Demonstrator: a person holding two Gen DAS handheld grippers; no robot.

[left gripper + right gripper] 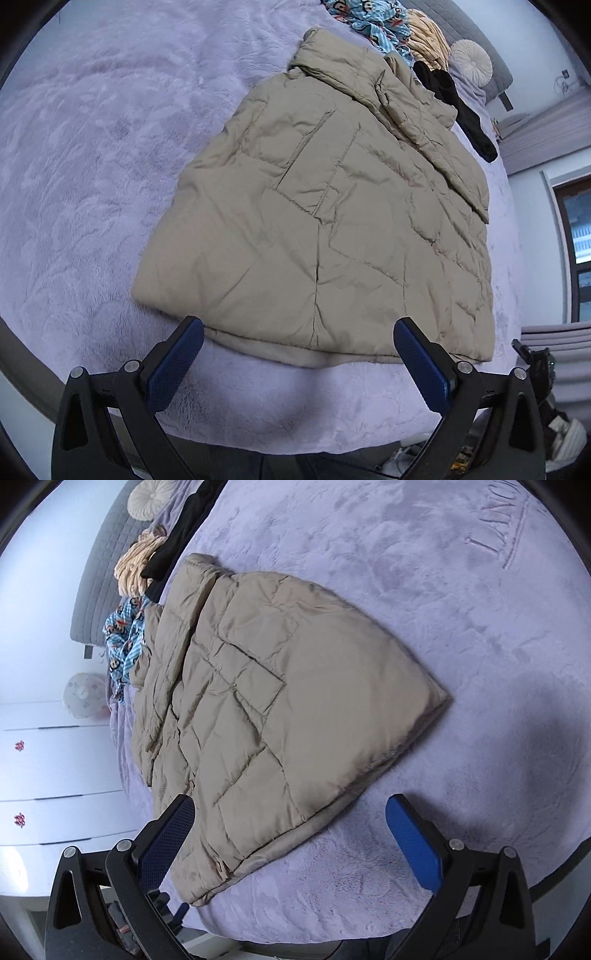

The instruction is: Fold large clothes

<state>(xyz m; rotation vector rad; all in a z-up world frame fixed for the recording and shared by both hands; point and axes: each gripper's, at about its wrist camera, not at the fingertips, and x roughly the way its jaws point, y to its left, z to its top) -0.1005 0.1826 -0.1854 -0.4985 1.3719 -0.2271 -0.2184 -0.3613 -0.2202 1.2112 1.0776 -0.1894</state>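
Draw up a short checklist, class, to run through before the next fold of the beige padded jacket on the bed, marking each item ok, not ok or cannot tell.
1. Left gripper open, nothing between the pads: ok.
2. Right gripper open and empty: ok.
3. Jacket lying flat on the lilac blanket: ok.
4. Sleeve already laid over the body: ok.
5. Near hem free of other items: ok.
6. Black garment clear of the jacket's collar end: cannot tell.
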